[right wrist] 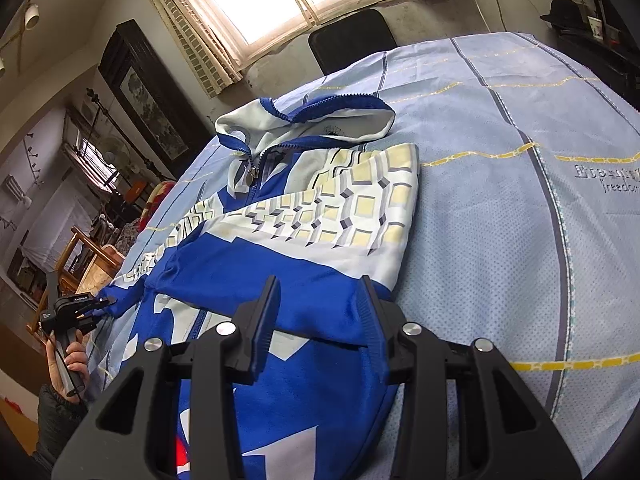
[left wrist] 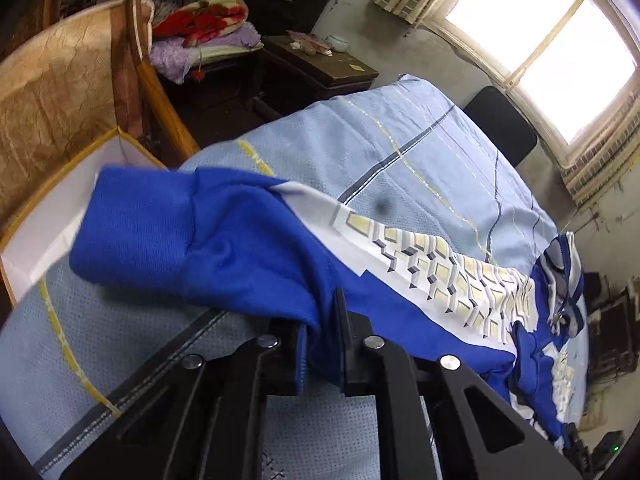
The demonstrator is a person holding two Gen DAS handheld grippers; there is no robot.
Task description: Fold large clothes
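We have the blue and white jacket (right wrist: 304,216) laid out on the bed (right wrist: 500,208), collar and zip toward the window, its long axis running from there back toward us. Our left tongs (left wrist: 320,344) are pinched together on the blue sleeve (left wrist: 192,232), whose cuff end hangs out beyond them, lifted off the sheet toward the bed's left edge. The body of the jacket lies to the right of that grip, so we judge the coming move is to carry the sleeve rightward across the chest. Our right tongs (right wrist: 320,320) stand partly apart, straddling a blue fold near the jacket's lower right; the pads look close to the cloth on both sides, but we cannot tell whether they press it. The left hand (right wrist: 68,356) is plainly the nearer to the loose sleeve. In the right wrist view the left tongs are small and at the frame edge. The jacket's hem is hidden beneath the right tongs, and the far sleeve appears folded in already, though its end is out of sight.
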